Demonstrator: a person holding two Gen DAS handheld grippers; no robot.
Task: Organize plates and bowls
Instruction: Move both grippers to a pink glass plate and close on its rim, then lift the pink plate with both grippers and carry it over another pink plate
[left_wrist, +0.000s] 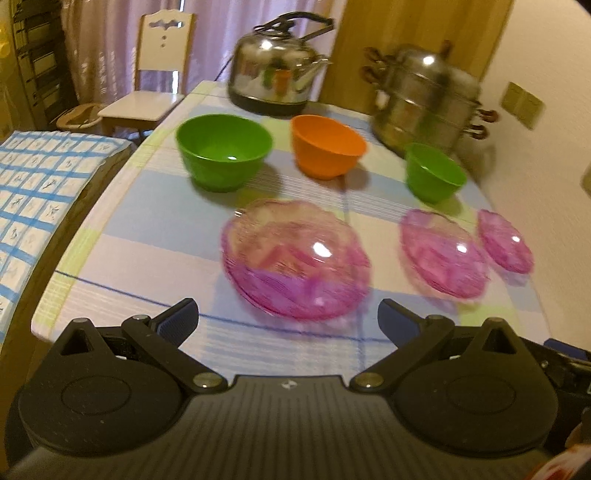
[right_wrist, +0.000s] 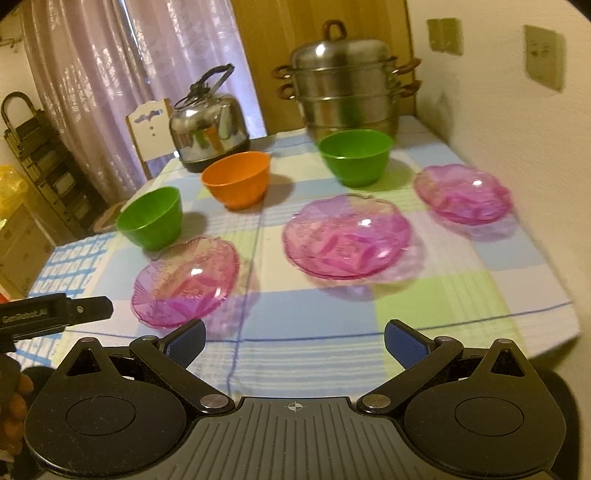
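Three pink glass plates lie in a row on the checked tablecloth: left plate (left_wrist: 295, 258) (right_wrist: 184, 280), middle plate (left_wrist: 443, 253) (right_wrist: 347, 236), right plate (left_wrist: 506, 240) (right_wrist: 463, 194). Behind them stand a green bowl (left_wrist: 223, 151) (right_wrist: 151, 216), an orange bowl (left_wrist: 327, 146) (right_wrist: 236, 179) and a second green bowl (left_wrist: 434, 177) (right_wrist: 354, 155). My left gripper (left_wrist: 288, 319) is open and empty, just short of the left plate. My right gripper (right_wrist: 293, 341) is open and empty, over the table's front edge before the middle plate.
A steel kettle (left_wrist: 275, 74) (right_wrist: 208, 127) and a stacked steel steamer pot (left_wrist: 424, 103) (right_wrist: 343, 85) stand at the table's back. A wall (right_wrist: 517, 110) runs along the right side. A chair (left_wrist: 147, 85) and a blue-checked cloth (left_wrist: 37, 192) are at the left.
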